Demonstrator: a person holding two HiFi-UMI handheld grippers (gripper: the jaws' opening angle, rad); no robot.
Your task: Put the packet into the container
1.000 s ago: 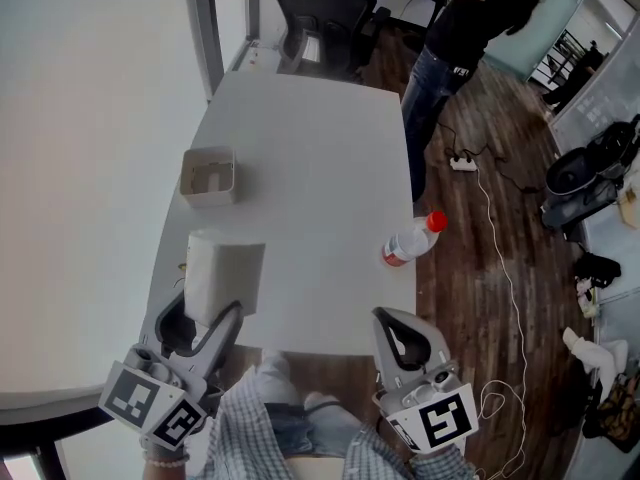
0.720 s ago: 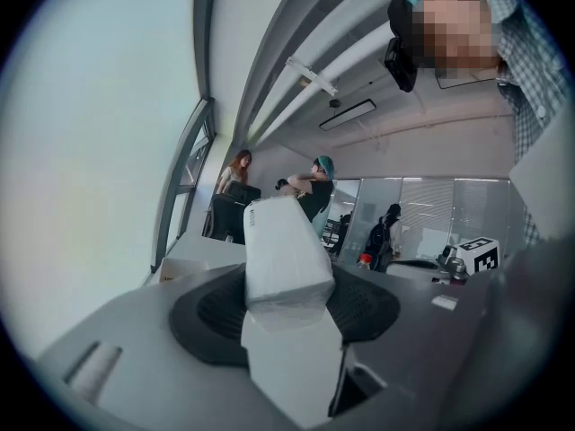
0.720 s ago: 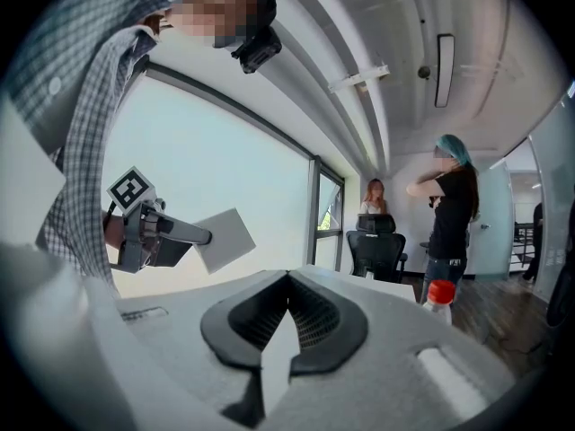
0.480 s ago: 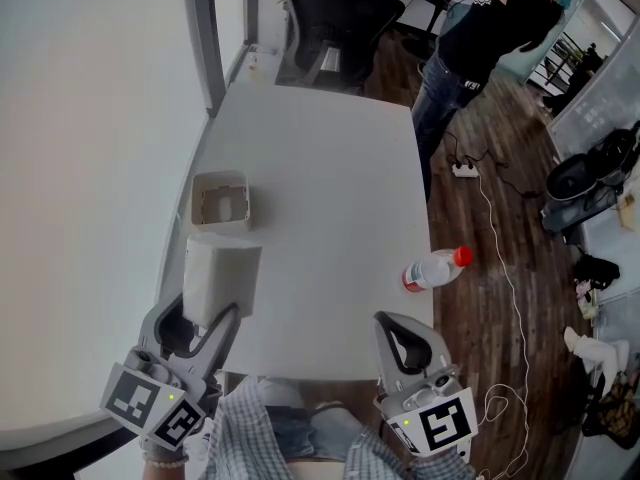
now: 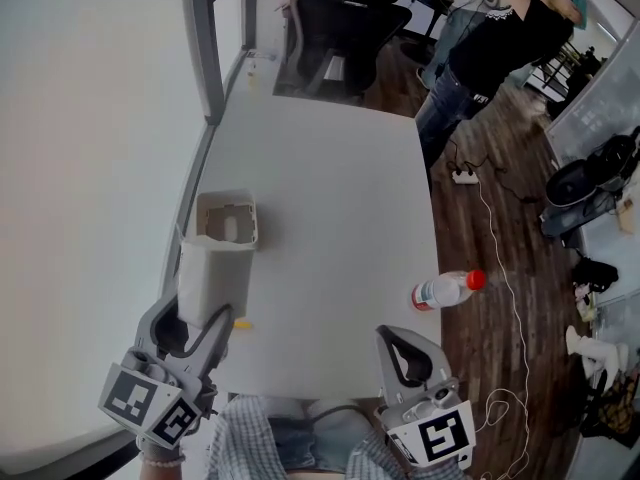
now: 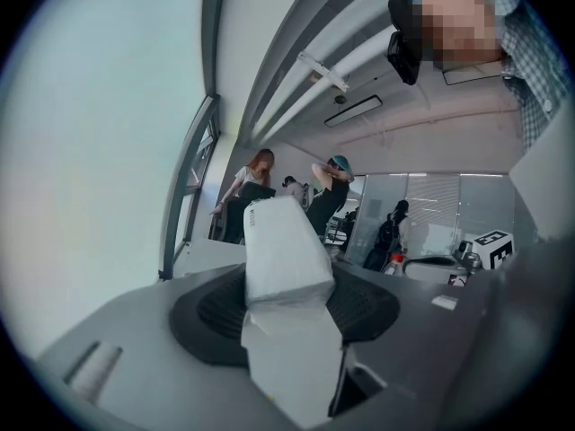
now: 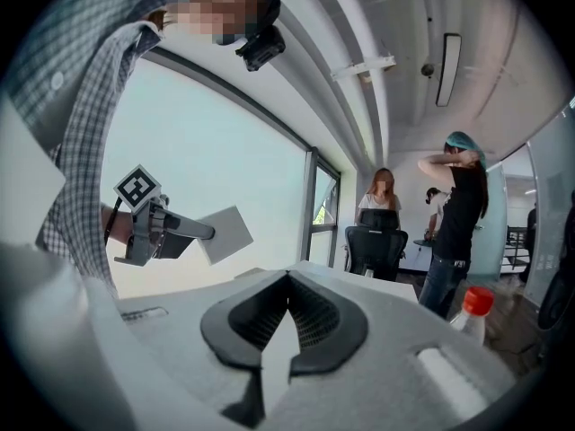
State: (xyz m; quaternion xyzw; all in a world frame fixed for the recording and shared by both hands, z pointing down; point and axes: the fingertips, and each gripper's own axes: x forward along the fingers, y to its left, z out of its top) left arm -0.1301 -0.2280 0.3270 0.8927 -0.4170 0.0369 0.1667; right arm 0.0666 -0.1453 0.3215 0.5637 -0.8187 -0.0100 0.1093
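Head view shows the container point(image 5: 228, 218), a small white open-topped box, standing on the white worktop point(image 5: 330, 168) near its left edge. Its inside looks brownish with a pale patch at the bottom; whether that patch is an object cannot be told. The packet point(image 5: 212, 280), white and oblong, is outside the container, held above the worktop on the container's near side, its far end reaching the container's near rim. Its long axis runs in line with the left gripper point(image 5: 200, 320) and points away from the person toward the container. In the left gripper view the jaws are pinching the packet's near end, one dark pad on each side. The right gripper point(image 5: 398, 340) hangs well to the right of the container, at the worktop's near edge. In the right gripper view its jaws are pressed together at the tips, nothing between them. A red-capped bottle point(image 5: 447, 290) lies on its side far right of the container. A small yellow bit point(image 5: 243, 324) lies nearer than the container, beside the packet.
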